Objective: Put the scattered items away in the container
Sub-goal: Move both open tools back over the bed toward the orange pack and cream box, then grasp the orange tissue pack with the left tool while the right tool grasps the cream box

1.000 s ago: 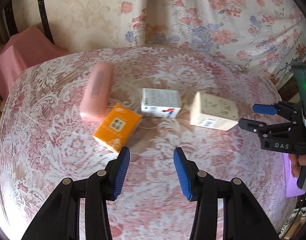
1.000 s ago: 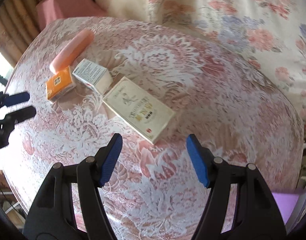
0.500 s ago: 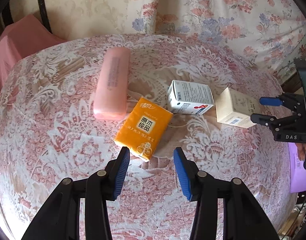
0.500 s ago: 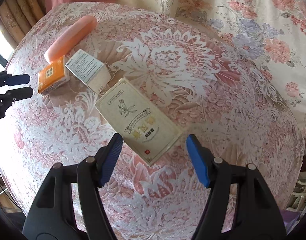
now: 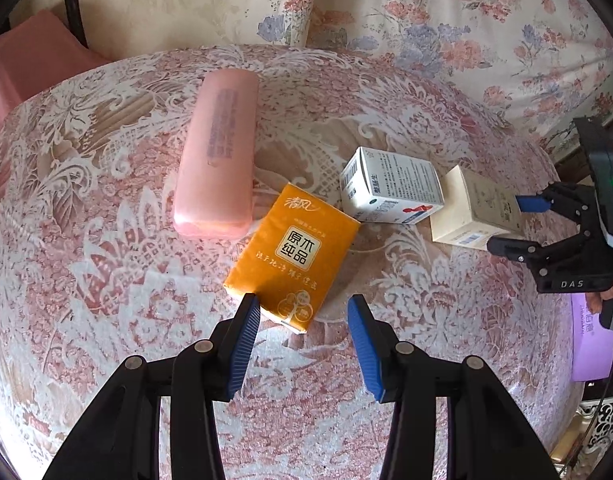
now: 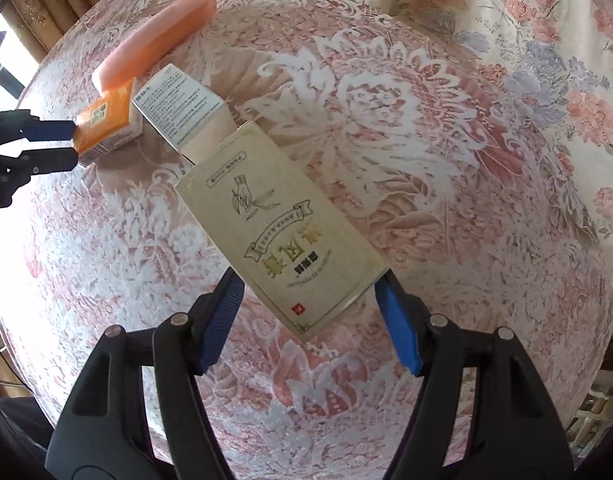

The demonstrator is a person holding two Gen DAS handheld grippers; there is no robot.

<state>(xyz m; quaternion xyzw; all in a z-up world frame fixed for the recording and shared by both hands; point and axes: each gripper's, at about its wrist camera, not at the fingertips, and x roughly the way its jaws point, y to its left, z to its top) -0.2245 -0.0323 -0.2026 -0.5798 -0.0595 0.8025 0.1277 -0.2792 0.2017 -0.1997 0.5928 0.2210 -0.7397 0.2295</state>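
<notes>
The orange tissue pack point(image 5: 292, 258) lies near the middle of the lace-covered table point(image 5: 106, 280), its near corner just between the wide-open fingers of the left gripper point(image 5: 304, 340); soft and light, it should take a squeeze across its short sides. The right gripper point(image 6: 310, 312), equally open and holding nothing, straddles the near end of the stiff cream carton point(image 6: 282, 248). The purple thing point(image 5: 590, 340) at the far right edge may be the container; its contents are hidden.

The left tongs point(image 5: 304, 312) stand open over the lace-covered tabletop point(image 5: 106, 280), their blue pads point(image 5: 246, 344) flanking the near end of the orange tissue pack point(image 5: 294, 256). Beyond lie a pink case point(image 5: 218, 156), a white box point(image 5: 390, 192) and a cream box point(image 5: 474, 210), which the open right tongs point(image 5: 514, 224) straddle.
</notes>
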